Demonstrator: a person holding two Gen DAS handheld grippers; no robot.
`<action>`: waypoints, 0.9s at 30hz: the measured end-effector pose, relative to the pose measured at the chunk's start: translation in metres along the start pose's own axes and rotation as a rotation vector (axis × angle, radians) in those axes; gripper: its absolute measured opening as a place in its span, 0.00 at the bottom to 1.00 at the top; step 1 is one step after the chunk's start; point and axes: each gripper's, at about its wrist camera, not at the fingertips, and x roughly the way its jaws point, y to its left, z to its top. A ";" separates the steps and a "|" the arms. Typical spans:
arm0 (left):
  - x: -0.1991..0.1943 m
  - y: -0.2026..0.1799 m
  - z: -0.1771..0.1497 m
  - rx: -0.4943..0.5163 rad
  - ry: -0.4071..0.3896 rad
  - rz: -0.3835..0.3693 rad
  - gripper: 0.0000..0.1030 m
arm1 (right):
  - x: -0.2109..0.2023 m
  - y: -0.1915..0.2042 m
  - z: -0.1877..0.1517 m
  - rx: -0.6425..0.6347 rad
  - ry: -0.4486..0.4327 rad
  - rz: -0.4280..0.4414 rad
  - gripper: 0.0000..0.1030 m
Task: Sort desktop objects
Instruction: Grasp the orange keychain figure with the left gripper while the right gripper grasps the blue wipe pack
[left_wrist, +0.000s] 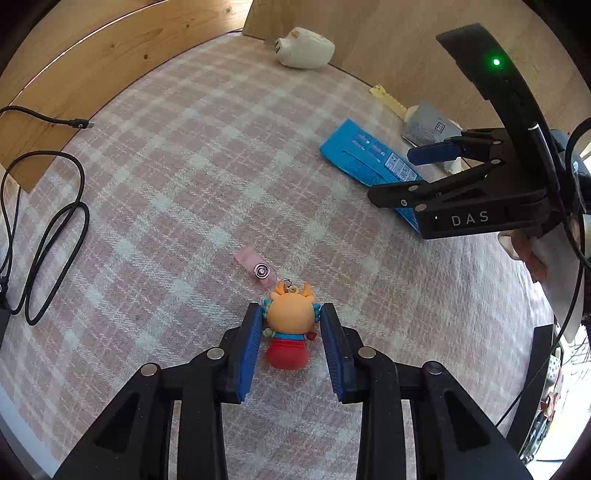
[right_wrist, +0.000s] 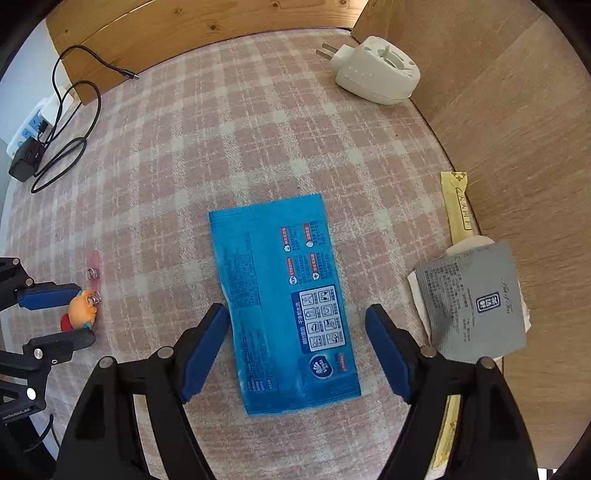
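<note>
Left gripper (left_wrist: 290, 347) sits spread around the orange figurine keychain (left_wrist: 289, 328), its blue pads flanking the head without clearly pressing it. Closing squarely on the head, not the pink strap (left_wrist: 255, 267), should give a firm hold. Right gripper (right_wrist: 297, 350) hangs apart over the blue wet-wipes pack (right_wrist: 284, 299); its small print is unreadable, but "DAS" shows on the right tool's body

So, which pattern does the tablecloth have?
The tablecloth has a pink and cream plaid check, seen best in the right wrist view.
</note>
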 end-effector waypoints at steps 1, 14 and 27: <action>0.000 0.000 -0.001 0.001 -0.004 -0.003 0.29 | 0.001 -0.003 0.002 0.005 0.006 0.012 0.74; -0.004 0.012 -0.004 -0.025 -0.005 -0.039 0.29 | 0.001 -0.015 0.007 0.101 0.008 0.024 0.72; -0.011 0.022 -0.027 -0.085 0.016 -0.080 0.29 | -0.022 -0.010 -0.053 0.248 -0.013 0.137 0.21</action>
